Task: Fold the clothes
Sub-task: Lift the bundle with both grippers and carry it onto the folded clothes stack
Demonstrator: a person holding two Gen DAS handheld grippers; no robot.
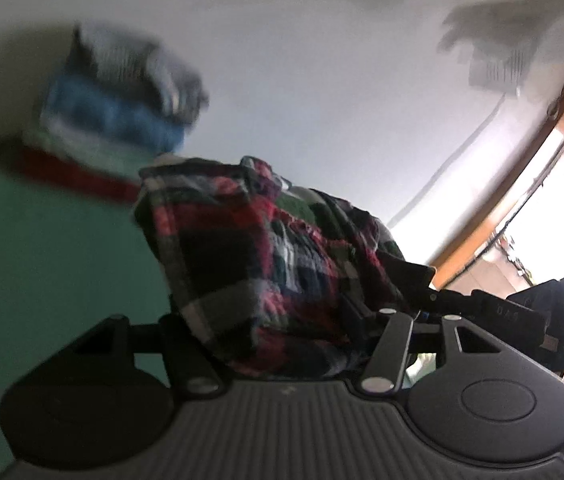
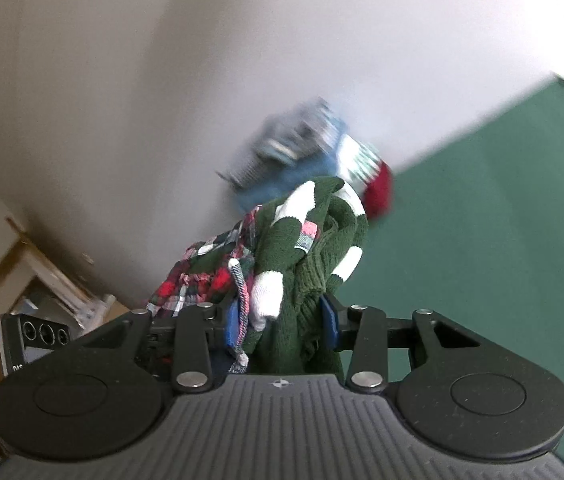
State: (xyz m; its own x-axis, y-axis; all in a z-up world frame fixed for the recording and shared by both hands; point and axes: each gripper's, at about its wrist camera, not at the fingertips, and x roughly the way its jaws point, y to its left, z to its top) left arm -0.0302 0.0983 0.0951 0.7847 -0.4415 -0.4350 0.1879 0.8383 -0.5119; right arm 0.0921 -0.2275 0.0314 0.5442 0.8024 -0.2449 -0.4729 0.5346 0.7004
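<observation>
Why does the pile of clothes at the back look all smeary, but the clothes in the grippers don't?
Left wrist view: the folded stack is streaked by motion blur, while the held plaid shirt is only softly blurred, and the window glares white. Right wrist view: the stack is smeared; the green sweater is sharp.

Motion blur smears the folded stack (image 1: 113,108); plaid shirt (image 1: 257,264) hides left gripper (image 1: 282,344) fingertips.

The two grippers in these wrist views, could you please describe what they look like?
Both match: the left gripper and right gripper have a ribbed grey body, two round black discs, and black linkage arms with silver pivot pins. The right gripper's finger pads are blue. No cables or sleeves show.
</observation>
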